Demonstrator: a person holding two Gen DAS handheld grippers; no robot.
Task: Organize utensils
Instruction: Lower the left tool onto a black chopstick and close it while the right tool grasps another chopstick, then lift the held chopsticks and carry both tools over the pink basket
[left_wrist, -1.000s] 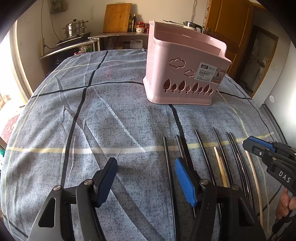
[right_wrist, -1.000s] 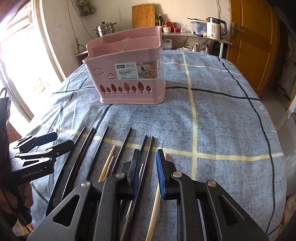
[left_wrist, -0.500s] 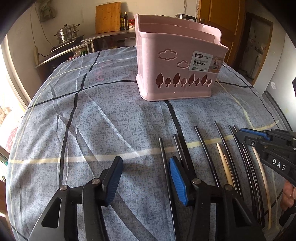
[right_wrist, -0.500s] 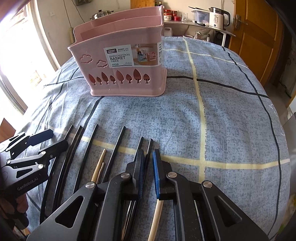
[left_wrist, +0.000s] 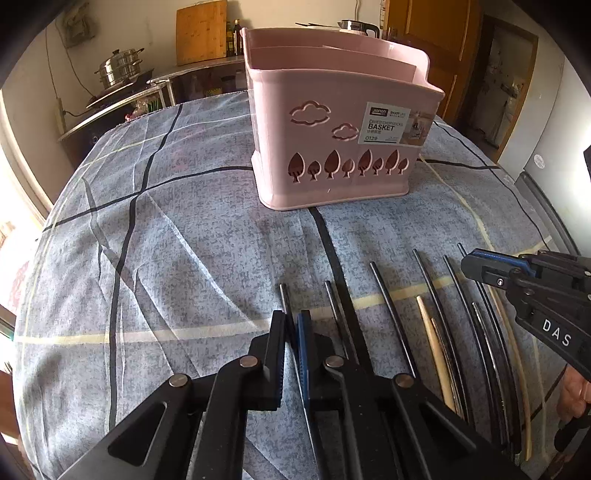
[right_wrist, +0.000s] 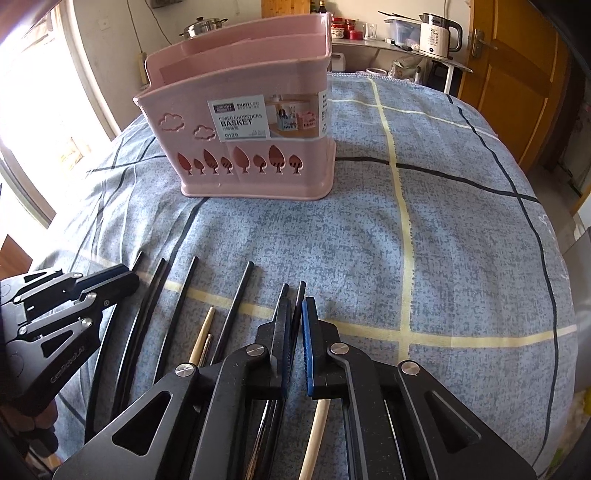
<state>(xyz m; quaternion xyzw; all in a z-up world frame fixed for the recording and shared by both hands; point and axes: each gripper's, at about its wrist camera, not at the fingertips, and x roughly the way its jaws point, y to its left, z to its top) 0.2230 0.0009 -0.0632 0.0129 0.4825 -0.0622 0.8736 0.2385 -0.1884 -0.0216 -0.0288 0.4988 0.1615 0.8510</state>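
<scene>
A pink chopstick basket stands upright on the blue checked cloth, also in the right wrist view. Several black and pale wooden chopsticks lie side by side in front of it. My left gripper is shut on the leftmost black chopstick, low at the cloth. My right gripper is shut on a black chopstick at the right end of the row; a pale wooden chopstick runs under it. Each gripper shows in the other's view: the right, the left.
The cloth-covered table extends to the right of the basket and to its left. Behind are a counter with a steel pot, a cutting board, a kettle and a wooden door.
My left gripper's jaws have closed from wide open onto the leftmost black chopstick. Both grippers have moved forward, toward the basket. My right gripper stays closed on its chopstick.
</scene>
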